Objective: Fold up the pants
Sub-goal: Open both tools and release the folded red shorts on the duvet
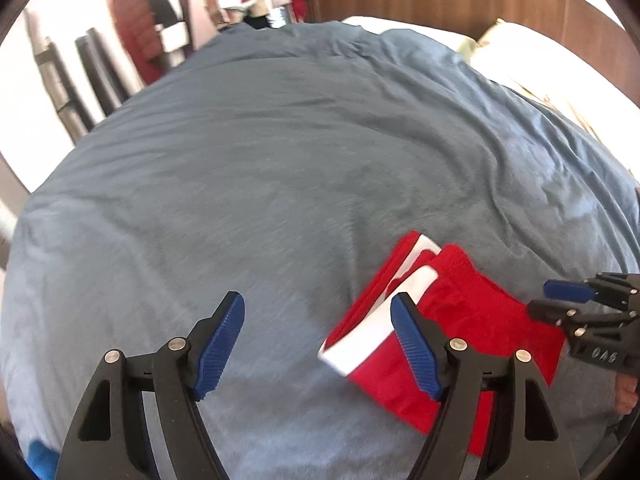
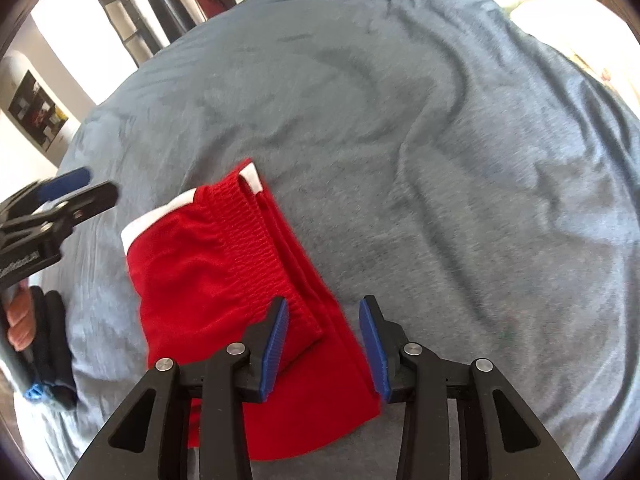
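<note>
Red pants [image 2: 224, 280] with white trim, folded into a compact rectangle, lying flat on the grey-blue bed cover [image 2: 440, 140]. In the right wrist view the garment occupies the lower centre; its ribbed waistband [image 2: 256, 236] runs from about 11 o'clock toward 5 o'clock across the top layer, with white trim [image 2: 250, 178] at the far corner. Right gripper [image 2: 324, 344]: fingers moderately apart, straddling the garment's near right edge; the left blue pad [image 2: 274, 344] lies over the red cloth by the waistband end, the right pad [image 2: 374, 348] at the fabric's edge. Neither pad visibly pinches cloth. Left gripper [image 1: 318, 344]: fingers spread wide, nothing between them but bed cover; in its own view the pants [image 1: 452, 320] lie at about 3 o'clock of the gap, partly behind the right finger [image 1: 416, 348]. From the right wrist view this gripper appears at 9 o'clock, clear of the garment. A dark folded item [image 2: 56, 344] rests at the bed's near left edge.
</note>
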